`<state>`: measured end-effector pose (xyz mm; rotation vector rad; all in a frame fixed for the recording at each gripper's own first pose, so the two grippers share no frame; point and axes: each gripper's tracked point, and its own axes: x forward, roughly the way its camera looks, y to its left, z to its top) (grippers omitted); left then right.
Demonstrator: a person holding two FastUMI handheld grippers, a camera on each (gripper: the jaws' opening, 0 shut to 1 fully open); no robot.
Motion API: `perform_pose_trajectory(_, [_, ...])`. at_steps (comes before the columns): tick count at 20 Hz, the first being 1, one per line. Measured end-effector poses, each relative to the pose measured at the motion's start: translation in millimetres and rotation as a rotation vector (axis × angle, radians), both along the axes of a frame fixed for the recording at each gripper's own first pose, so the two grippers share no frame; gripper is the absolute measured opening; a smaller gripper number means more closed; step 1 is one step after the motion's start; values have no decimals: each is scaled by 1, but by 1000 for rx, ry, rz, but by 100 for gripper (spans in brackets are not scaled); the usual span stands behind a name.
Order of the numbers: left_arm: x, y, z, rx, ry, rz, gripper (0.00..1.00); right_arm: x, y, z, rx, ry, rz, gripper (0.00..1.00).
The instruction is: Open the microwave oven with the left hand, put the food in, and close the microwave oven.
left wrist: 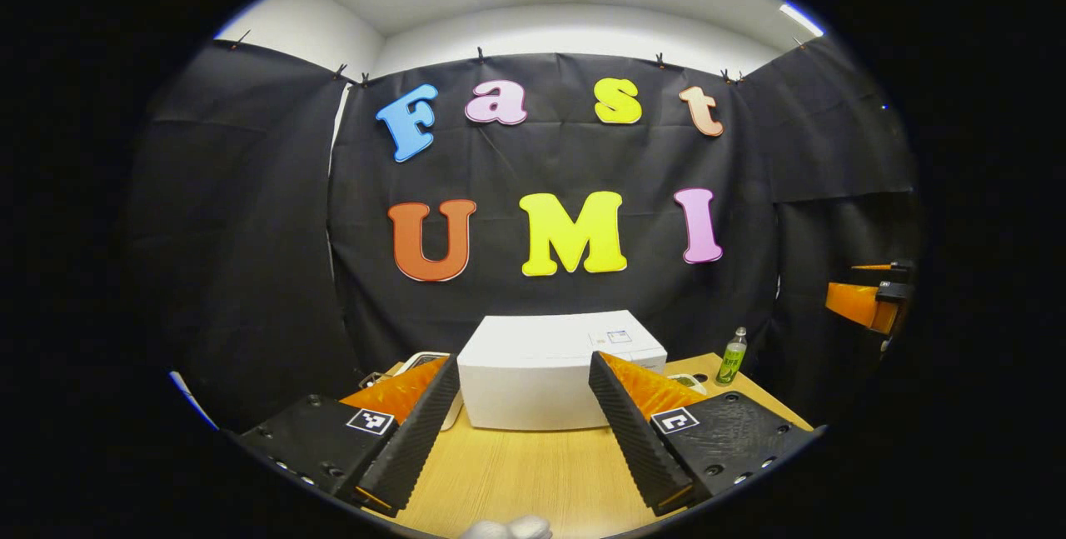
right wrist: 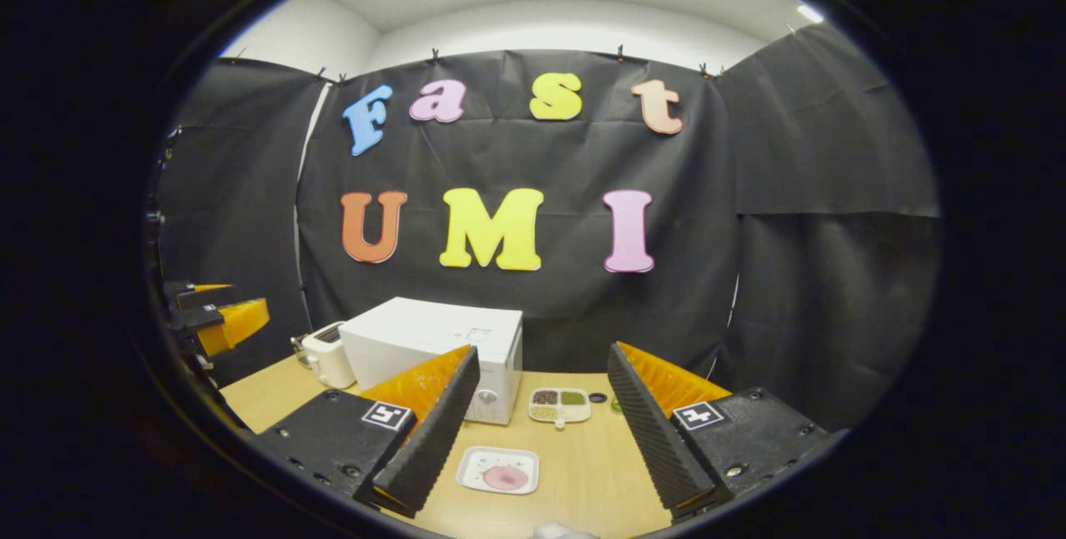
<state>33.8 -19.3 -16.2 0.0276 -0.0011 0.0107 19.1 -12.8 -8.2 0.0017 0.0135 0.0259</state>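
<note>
Opening the microwave [left wrist: 550,376] is the step in hand: it stands shut at the back of the bench [left wrist: 533,472], well ahead of the left claw [left wrist: 525,431], whose fingers are spread and empty. Best approach is probably square to the door's edge. The right gripper view adds the right claw [right wrist: 537,426], likewise spread, a plate of food [right wrist: 500,471], a compartment dish [right wrist: 560,406] and a toaster [right wrist: 326,356]; the left gripper view alone shows a bottle [left wrist: 733,356].
</note>
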Motion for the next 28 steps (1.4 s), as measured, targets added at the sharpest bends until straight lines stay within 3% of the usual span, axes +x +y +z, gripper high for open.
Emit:
perform_pose_trajectory(1, [7,-7,-8,3,-4,-14,96,1,-4,-2,7,6,-3,99])
perform_pose_trajectory(2, [16,-16,-15,-1,-6,-30,96,1,-9,-2,11,12,-5,92])
perform_pose_trajectory(5, [47,-51,-45,-21,-1,-83,100,2,-28,-3,22,25,-39,92])
perform_pose_trajectory(6, [58,-63,-54,-23,1,-96,96,3,-36,-2,22,28,-54,92])
perform_pose_trajectory(11, [119,-117,-104,6,0,-183,96,-8,-77,-9,-22,61,-141,92])
perform_pose_trajectory(13, [146,-131,-127,0,25,-191,96,-16,-93,-13,-34,78,-176,92])
perform_pose_trajectory(14, [159,-137,-138,-6,35,-190,96,-18,-100,-17,-39,91,-194,99])
perform_pose_trajectory(18, [212,-149,-182,-27,77,-159,94,-24,-117,-35,-38,147,-235,99])
perform_pose_trajectory(19, [223,-150,-191,-29,86,-154,92,-26,-119,-42,-41,168,-237,99])
perform_pose_trajectory(20, [236,-151,-200,-28,88,-147,80,-28,-121,-47,-41,185,-242,99])
perform_pose_trajectory(21, [245,-152,-210,-26,106,-139,87,-29,-124,-50,-43,198,-246,99])
perform_pose_trajectory(22, [254,-154,-219,-27,124,-144,85,-30,-125,-53,-47,207,-250,99])
perform_pose_trajectory(23, [259,-154,-225,-31,135,-140,70,-30,-126,-54,-54,213,-252,99])
perform_pose_trajectory(24, [261,-156,-230,-38,152,-149,61,-30,-127,-54,-58,218,-251,99])
perform_pose_trajectory(26, [265,-154,-239,-28,161,-130,60,-29,-127,-54,-66,223,-250,99])
perform_pose_trajectory(28, [270,-155,-245,-11,153,-129,42,-26,-123,-58,-68,236,-232,99])
